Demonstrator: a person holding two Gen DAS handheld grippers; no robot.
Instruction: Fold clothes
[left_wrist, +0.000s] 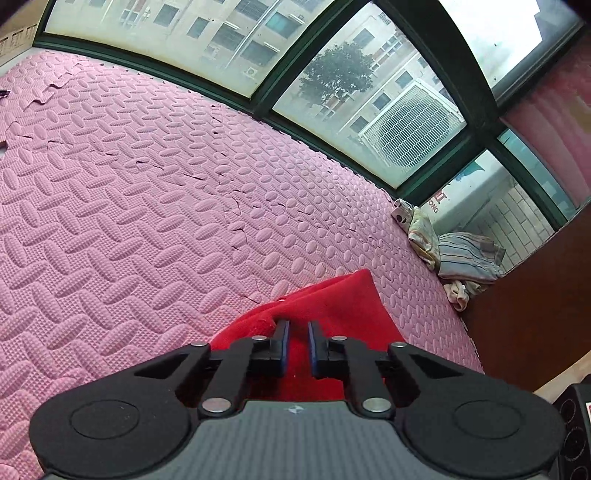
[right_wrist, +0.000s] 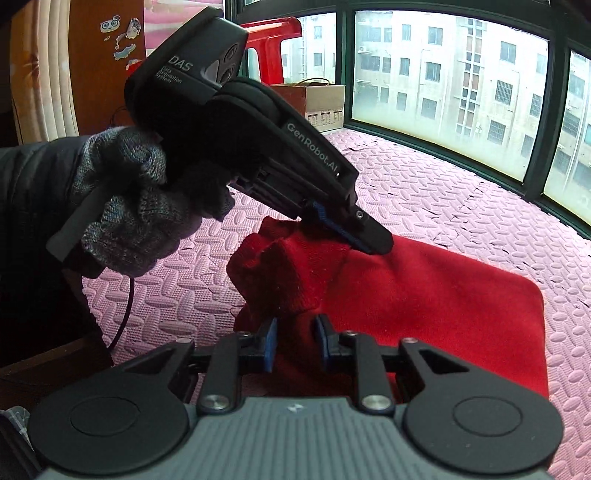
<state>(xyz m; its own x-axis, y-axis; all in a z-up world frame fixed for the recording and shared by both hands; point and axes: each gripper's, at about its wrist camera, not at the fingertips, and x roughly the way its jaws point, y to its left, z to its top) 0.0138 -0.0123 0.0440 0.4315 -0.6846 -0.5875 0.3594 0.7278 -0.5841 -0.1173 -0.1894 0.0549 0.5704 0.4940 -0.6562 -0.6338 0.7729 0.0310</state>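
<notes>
Left claw (left_wrist: 297, 326), right claw (right_wrist: 295, 326) both pinching red garment (right_wrist: 424, 306) edge.

The left gripper (right_wrist: 364, 242) is showing "GenRobot.AI" along its side and "DAS Data Acquisition System" on its housing.

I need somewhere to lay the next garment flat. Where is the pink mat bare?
The pink mat lies bare from the red cloth out to the window frame. It is crowded at the striped clothes pile by the brown cabinet, and around the cardboard box.
</notes>
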